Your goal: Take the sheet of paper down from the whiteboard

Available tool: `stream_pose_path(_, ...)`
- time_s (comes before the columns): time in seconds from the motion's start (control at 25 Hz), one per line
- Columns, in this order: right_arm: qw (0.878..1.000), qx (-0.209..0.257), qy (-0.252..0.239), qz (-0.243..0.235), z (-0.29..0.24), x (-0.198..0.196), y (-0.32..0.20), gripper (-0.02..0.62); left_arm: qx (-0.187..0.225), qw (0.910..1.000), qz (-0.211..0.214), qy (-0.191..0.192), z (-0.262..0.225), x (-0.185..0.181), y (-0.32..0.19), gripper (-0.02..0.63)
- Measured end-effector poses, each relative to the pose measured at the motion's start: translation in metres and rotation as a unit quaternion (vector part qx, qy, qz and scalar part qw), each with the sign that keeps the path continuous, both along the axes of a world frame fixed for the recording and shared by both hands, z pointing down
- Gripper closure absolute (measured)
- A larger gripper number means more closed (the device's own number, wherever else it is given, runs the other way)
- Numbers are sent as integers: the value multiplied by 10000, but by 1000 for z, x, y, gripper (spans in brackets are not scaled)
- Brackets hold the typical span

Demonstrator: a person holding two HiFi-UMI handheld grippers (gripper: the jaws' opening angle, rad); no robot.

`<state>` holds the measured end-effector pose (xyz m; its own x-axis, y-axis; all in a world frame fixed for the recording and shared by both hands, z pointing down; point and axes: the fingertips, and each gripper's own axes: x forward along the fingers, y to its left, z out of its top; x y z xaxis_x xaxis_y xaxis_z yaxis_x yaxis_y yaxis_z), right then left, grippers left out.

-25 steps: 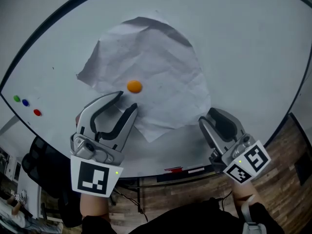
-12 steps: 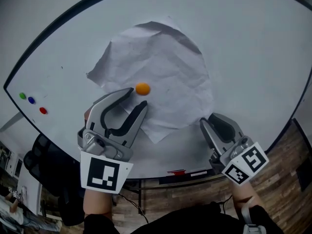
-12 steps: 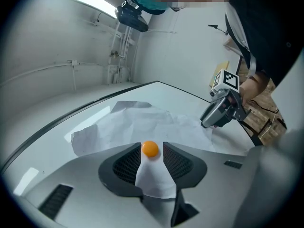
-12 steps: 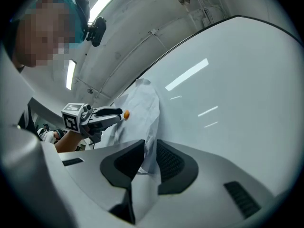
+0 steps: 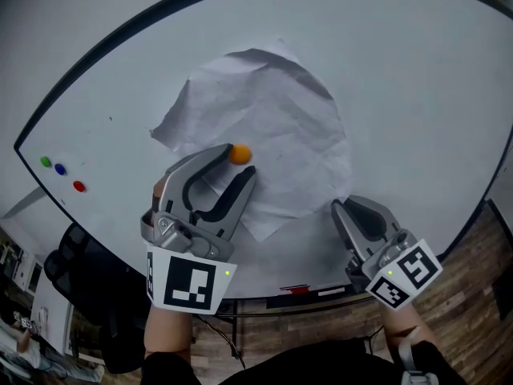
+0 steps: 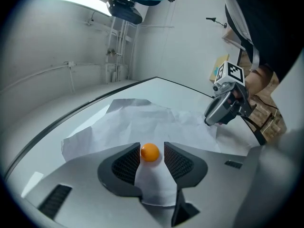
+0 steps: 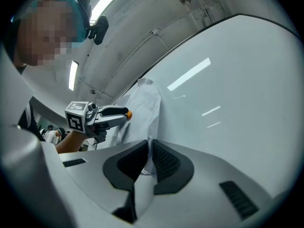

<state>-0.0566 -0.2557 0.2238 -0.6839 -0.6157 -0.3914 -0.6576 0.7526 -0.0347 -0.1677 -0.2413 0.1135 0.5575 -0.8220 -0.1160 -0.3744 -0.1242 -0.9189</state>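
A crumpled white sheet of paper [image 5: 272, 111] hangs on the whiteboard [image 5: 401, 95], pinned by an orange round magnet [image 5: 240, 155]. My left gripper [image 5: 239, 164] is open, and its jaws have just been opening. In the left gripper view the magnet [image 6: 150, 152] sits between the pads with a gap beside it. My right gripper [image 5: 346, 207] is at the sheet's lower right edge. Its jaws have just been closing. In the right gripper view [image 7: 148, 144] they are shut on the paper's edge [image 7: 145, 103], which runs down into the narrow slit.
Green [image 5: 46, 162], blue [image 5: 59, 168] and red [image 5: 78, 186] magnets sit at the board's left end. A red marker [image 5: 296, 289] lies on the tray under the board. A dark chair [image 5: 88, 263] stands lower left, with wooden floor [image 5: 473, 279] at the right.
My left gripper has moved up to the orange magnet and now straddles it. The right gripper has stayed at the paper's lower right edge.
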Motion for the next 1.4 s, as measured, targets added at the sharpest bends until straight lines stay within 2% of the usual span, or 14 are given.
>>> stream_pose_path(0.4,10000,50,-26,-2,-2,4,3,558,316,9993,-181,-34,-1,5,-6,448)
stream_pose_path(0.68,10000,70,-23,35,-2,7,3,558,380,9991,-189,-19,-2,4,-7,469)
stream_pose_path(1.4,9997,41,-242,6,-4,14,0,568,217,9994,-238,-110,0,5,-7,475)
